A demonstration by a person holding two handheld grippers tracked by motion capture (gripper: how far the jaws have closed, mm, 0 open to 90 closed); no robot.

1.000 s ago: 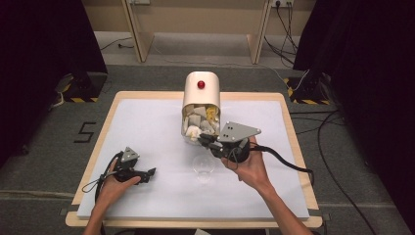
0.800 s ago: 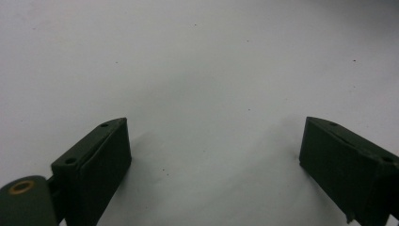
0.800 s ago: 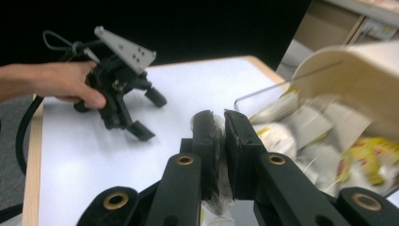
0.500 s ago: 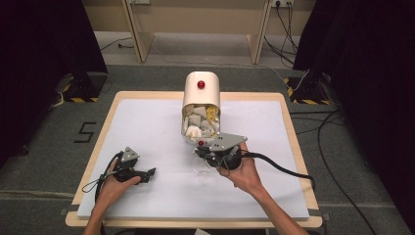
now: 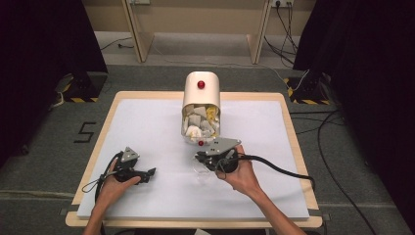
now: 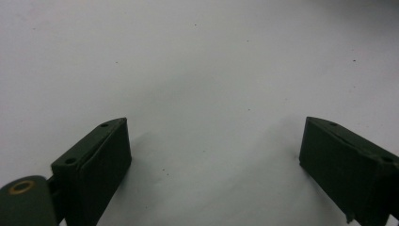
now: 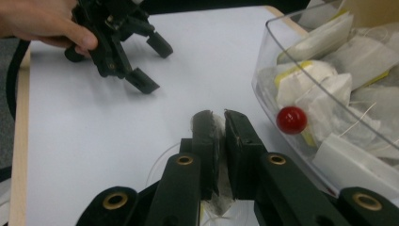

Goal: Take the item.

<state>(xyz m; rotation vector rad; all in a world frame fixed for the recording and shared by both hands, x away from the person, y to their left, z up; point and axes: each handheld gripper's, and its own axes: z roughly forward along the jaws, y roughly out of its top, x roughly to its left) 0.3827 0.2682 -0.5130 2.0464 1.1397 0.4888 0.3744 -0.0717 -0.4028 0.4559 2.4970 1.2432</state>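
A cream tea-bag box [image 5: 200, 93] lies on its side mid-table, its clear lid [image 7: 301, 70] with a red knob [image 7: 291, 119] facing me, and several tea bags [image 5: 198, 122] show behind the lid. My right gripper [image 7: 216, 117] is shut on a tea bag [image 7: 217, 155], just in front of the lid. Below it stands a clear cup [image 5: 203, 171], whose rim [image 7: 157, 165] curves under the jaws. My left gripper [image 6: 214, 155] rests open on the white mat with nothing between its jaws. From above, the left gripper [image 5: 150, 172] is at the mat's front left and the right gripper [image 5: 199, 157] is at centre.
The white mat [image 5: 147, 127] covers a wood-edged table [image 5: 288, 122]. The left gripper [image 7: 153, 66] and the hand holding it lie ahead of the right gripper's jaws. A black cable [image 5: 284, 171] trails right from the right gripper. Dark curtains flank the table.
My right gripper has drawn back from the box's lid toward me and a little left, and now sits over the clear cup. The left gripper has not moved.
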